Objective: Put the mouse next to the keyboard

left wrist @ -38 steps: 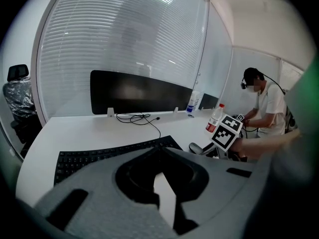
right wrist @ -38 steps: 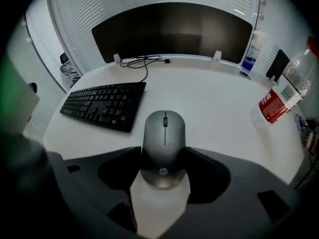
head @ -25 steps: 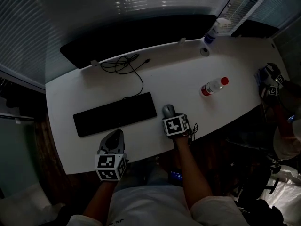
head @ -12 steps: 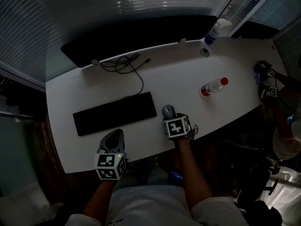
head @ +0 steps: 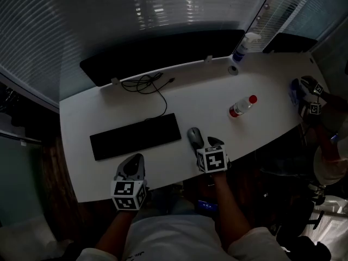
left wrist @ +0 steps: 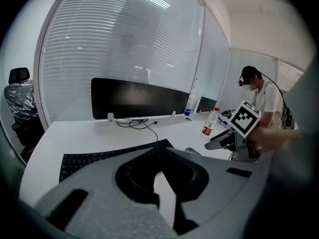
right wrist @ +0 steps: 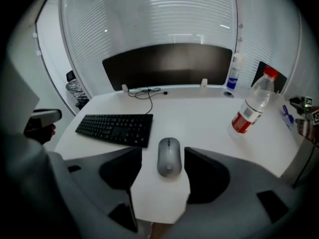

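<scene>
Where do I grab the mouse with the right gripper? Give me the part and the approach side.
Pinch the mouse by its two long flanks at mid-body, coming down from the desk's near edge. It lies flat, lengthwise in line with the right gripper's open jaws; its domed top offers no hold.

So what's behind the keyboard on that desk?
Behind the keyboard: a loosely coiled black cable on the white desk, then an upright black panel. Anything beyond the panel is hidden.
</scene>
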`<state>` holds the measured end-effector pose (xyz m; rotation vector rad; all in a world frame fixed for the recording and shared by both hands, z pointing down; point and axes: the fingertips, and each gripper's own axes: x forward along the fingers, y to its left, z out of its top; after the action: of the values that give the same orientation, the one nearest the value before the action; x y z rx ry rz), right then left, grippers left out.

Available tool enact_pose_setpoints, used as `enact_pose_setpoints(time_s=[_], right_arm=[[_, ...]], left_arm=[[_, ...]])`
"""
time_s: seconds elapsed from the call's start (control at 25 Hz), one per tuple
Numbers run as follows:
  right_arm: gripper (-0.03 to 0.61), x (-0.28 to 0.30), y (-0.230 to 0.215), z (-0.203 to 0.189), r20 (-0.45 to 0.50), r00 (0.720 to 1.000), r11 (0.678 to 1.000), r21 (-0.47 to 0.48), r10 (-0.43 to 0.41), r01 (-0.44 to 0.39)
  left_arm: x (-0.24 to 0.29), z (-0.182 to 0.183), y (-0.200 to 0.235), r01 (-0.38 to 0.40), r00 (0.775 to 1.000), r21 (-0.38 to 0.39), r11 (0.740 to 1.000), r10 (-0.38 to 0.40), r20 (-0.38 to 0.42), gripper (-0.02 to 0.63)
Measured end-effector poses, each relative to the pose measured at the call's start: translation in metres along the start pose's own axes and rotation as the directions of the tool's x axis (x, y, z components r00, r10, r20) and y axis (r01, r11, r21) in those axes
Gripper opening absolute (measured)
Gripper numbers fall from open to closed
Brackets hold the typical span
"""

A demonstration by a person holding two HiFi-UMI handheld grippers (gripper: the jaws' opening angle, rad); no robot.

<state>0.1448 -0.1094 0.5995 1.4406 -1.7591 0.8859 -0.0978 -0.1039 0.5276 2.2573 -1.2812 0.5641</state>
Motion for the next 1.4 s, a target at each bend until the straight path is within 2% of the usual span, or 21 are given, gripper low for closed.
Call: enact_pose_setpoints(time_s=[0.12,0.28,0.32,0.44,0.52,0.68,0.76,1.0,1.4], right_arm=[[0.259,-0.032,0.017,0.009,0.082,0.996,0.999,0.015,0.030,-0.031],[0.222,-0.070,0.046,0.012,0.161,0.985,0.998,-0.031,0.063,-0.059],[0.191,-0.078,0.052,0.012,0.175,0.983,0.998,-0.042,0.058,-0.051],[0.034,-0.098,0.072,0.013,0.233,0.972,0.997,-0.070,0.029,-0.013],[0.006,-0.106,0.090,0.008,0.256,0.966,0.996,-0.083,0.048,-0.028],[0.006,-0.114,0.135,-0.007,0.250,0.956,0.986,-0.111,0.151,-0.127],[0.006,-0.120,0.151,-0.012,0.264,0.949,0.982,-0.113,0.174,-0.148],[0.005,-0.123,0.181,-0.013,0.304,0.933,0.979,-0.120,0.192,-0.163],[0.005,-0.125,0.198,-0.005,0.329,0.918,0.971,-0.162,0.222,-0.177]], left_arm=[[-0.014,-0.005,-0.002,-0.005,1.000,-0.004,1.000,0.005,-0.008,0.006],[-0.034,-0.015,-0.011,-0.009,0.999,-0.010,1.000,0.009,-0.034,0.006],[-0.039,-0.017,-0.014,-0.008,0.999,-0.014,1.000,0.007,-0.037,0.006],[-0.052,-0.019,-0.022,-0.003,1.000,-0.022,1.000,0.002,-0.031,0.006],[-0.060,-0.018,-0.026,0.001,1.000,-0.024,1.000,-0.001,-0.020,0.006],[-0.069,-0.019,-0.037,0.022,1.000,-0.029,0.999,-0.022,-0.012,0.005],[-0.073,-0.018,-0.043,0.031,0.999,-0.023,0.999,-0.031,-0.006,0.005],[-0.082,-0.009,-0.048,0.003,0.999,-0.017,1.000,-0.002,0.049,0.005],[-0.083,-0.013,-0.046,-0.025,0.997,-0.027,0.999,0.027,0.066,0.005]])
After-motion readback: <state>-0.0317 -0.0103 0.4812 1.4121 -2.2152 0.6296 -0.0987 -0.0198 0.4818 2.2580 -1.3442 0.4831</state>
